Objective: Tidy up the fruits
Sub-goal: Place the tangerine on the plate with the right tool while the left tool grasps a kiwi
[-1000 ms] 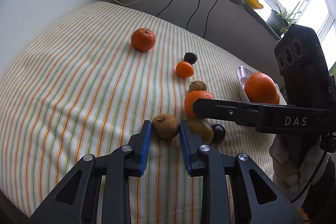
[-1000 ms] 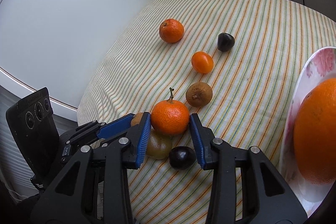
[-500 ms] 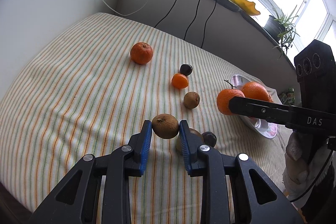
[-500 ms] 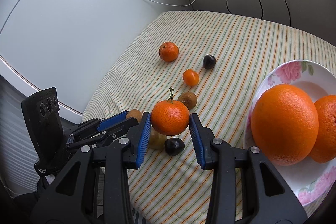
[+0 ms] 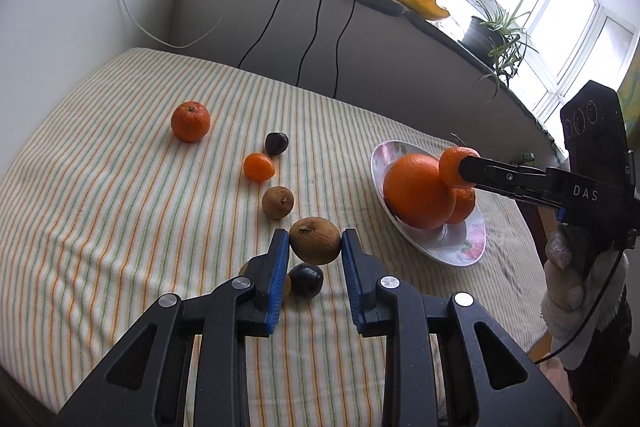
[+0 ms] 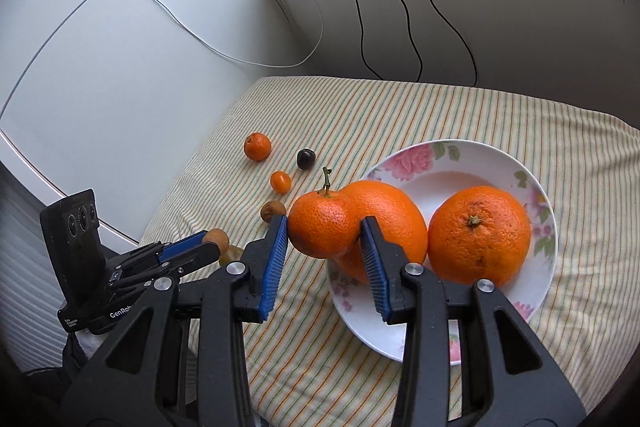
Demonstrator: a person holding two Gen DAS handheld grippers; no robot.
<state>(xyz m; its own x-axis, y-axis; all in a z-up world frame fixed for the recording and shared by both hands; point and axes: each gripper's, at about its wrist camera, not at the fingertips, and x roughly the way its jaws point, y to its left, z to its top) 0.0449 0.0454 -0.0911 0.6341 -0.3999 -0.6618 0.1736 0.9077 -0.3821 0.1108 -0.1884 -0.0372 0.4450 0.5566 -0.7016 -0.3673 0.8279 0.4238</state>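
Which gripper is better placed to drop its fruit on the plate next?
Right. The right gripper holds the stemmed mandarin at the plate; the left gripper holds the brown fruit short of it.

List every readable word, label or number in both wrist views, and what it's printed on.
"DAS": white letters on the black right gripper body, left wrist view.
"G": cut off at the frame edge, on the same body.
"GenRob": cut off behind a finger, on the black left gripper body, right wrist view.
Small white label print beside it: too small to read.
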